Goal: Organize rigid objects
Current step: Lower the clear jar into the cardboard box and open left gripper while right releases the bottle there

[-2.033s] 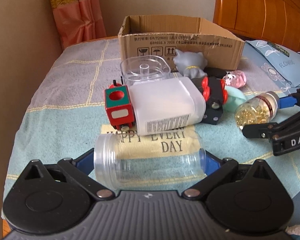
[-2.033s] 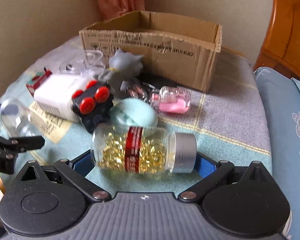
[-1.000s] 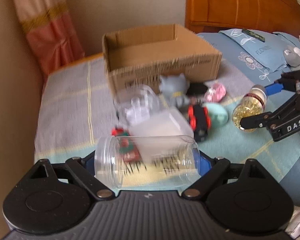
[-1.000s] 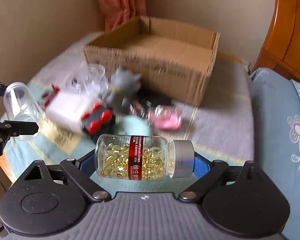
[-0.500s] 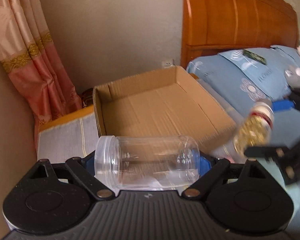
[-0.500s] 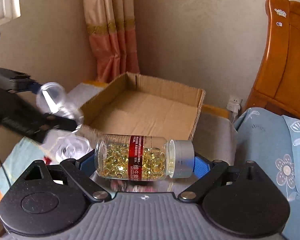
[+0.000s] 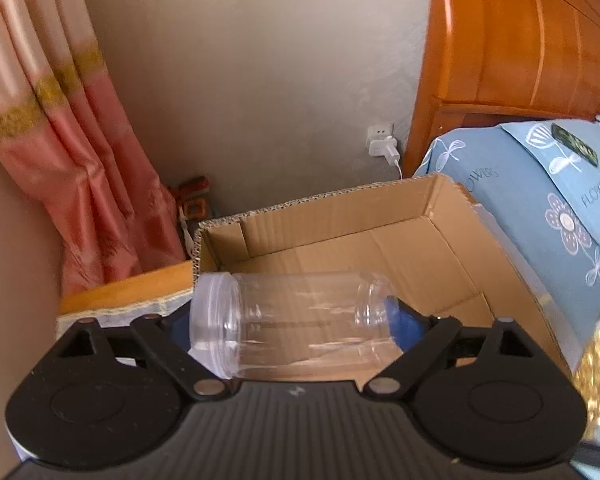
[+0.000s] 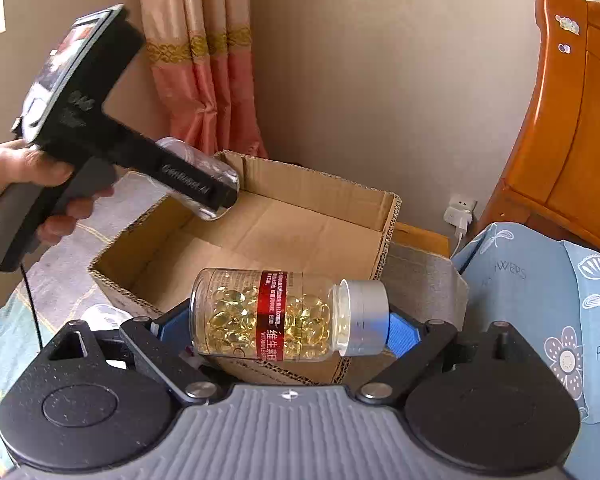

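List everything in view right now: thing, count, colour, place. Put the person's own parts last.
Clear jar: 1, transparent, held sideways above the box.
Capsule bottle: 1, clear with yellow capsules, red label, silver cap, held sideways at the box's near edge.
Cardboard box: 1, brown, open, nothing seen inside, on the checked cloth.
Curtain: 1, pink with gold band, far corner.
Headboard: 1, orange wood, right.
Pillow: 1, blue floral, right.
Wall plug: 1, white, on the wall.
Left claw: 1, black, shut on the jar.
Right claw: 1, black, shut on the bottle.
Left hand: 1, gripping the left handle.
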